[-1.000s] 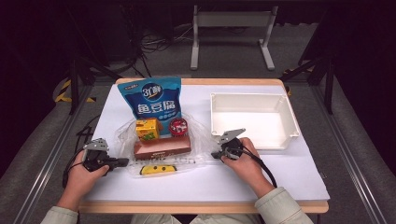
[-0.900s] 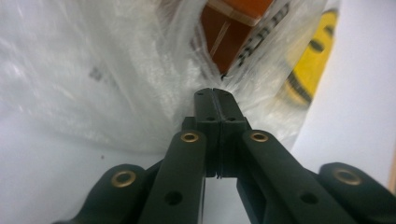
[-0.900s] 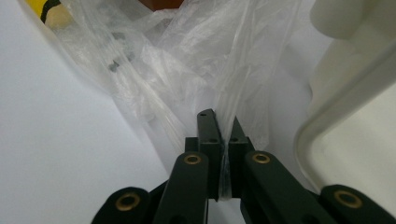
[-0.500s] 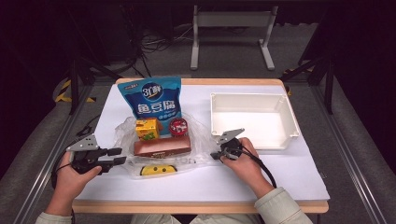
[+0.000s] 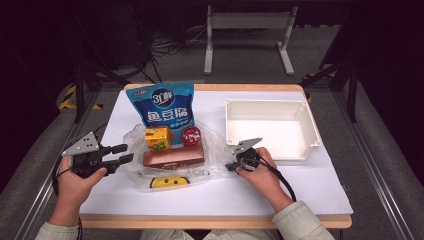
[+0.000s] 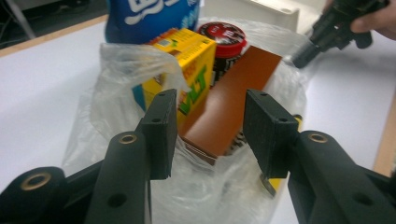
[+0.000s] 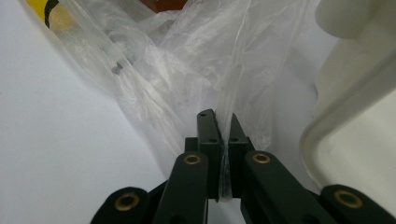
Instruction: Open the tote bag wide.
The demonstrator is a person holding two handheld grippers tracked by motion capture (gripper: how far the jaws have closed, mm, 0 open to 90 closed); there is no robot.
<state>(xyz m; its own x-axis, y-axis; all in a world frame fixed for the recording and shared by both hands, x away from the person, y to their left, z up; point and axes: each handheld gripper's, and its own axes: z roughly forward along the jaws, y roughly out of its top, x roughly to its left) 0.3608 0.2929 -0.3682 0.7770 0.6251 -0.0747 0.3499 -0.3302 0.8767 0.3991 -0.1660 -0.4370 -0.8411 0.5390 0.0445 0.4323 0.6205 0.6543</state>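
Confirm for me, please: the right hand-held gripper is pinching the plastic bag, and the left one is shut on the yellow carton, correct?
Not quite. The right hand-held gripper is pinching the plastic bag, but the left one is open with nothing between its jaws; the yellow carton stands beyond them, inside the bag. The left gripper view shows it.

Thin, clear, crinkled plastic bag [image 7: 196, 79] is seen, glossy film pinched between the matt black fingers [image 7: 208, 140]. Beside them, a smooth white plastic tray [image 7: 355, 126] is noted. Beyond, glossy blue pouch [image 5: 161, 106].
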